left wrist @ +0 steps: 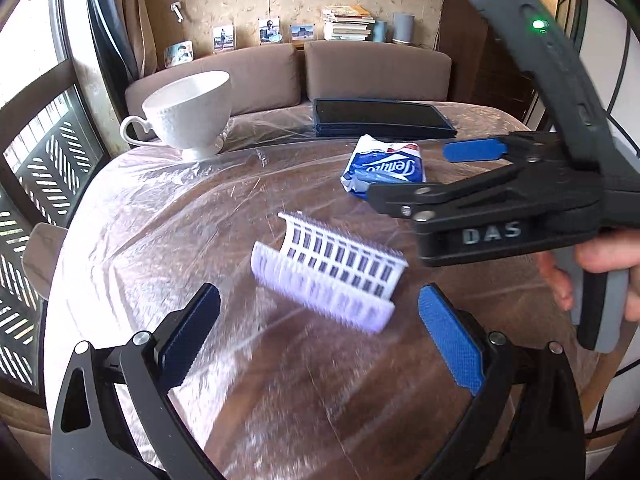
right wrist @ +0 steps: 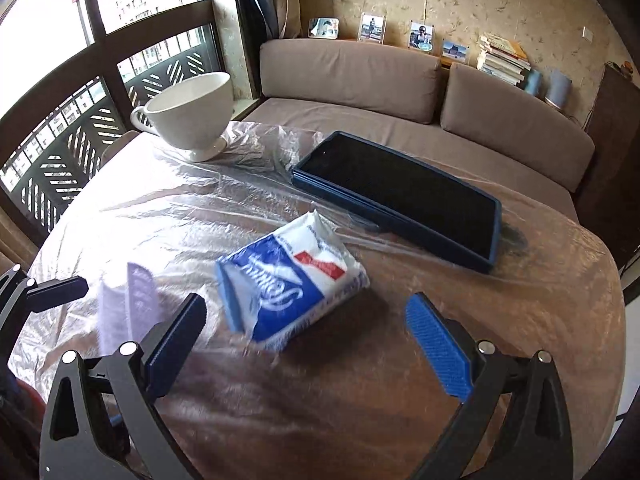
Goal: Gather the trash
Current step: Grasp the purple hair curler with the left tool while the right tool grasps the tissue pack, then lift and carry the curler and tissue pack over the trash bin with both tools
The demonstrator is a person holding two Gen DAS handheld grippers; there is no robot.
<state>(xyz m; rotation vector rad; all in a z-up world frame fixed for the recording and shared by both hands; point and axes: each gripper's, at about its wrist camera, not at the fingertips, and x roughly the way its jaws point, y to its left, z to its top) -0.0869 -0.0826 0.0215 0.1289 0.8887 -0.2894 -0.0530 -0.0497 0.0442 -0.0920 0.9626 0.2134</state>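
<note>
A curved white plastic strip (left wrist: 326, 268) with dark slots lies on the plastic-covered table, just ahead of my open, empty left gripper (left wrist: 320, 332); it shows blurred at the left of the right wrist view (right wrist: 124, 312). A blue-and-white tissue pack (right wrist: 292, 284) lies just ahead of my open, empty right gripper (right wrist: 306, 332). In the left wrist view the pack (left wrist: 384, 166) sits beyond the strip, with the right gripper (left wrist: 404, 172) open beside it at the right.
A dark blue tray (right wrist: 404, 196) lies at the far side of the table (right wrist: 400, 380). A white cup (right wrist: 192, 112) stands at the far left edge. A brown sofa (right wrist: 360, 76) and a window lie beyond.
</note>
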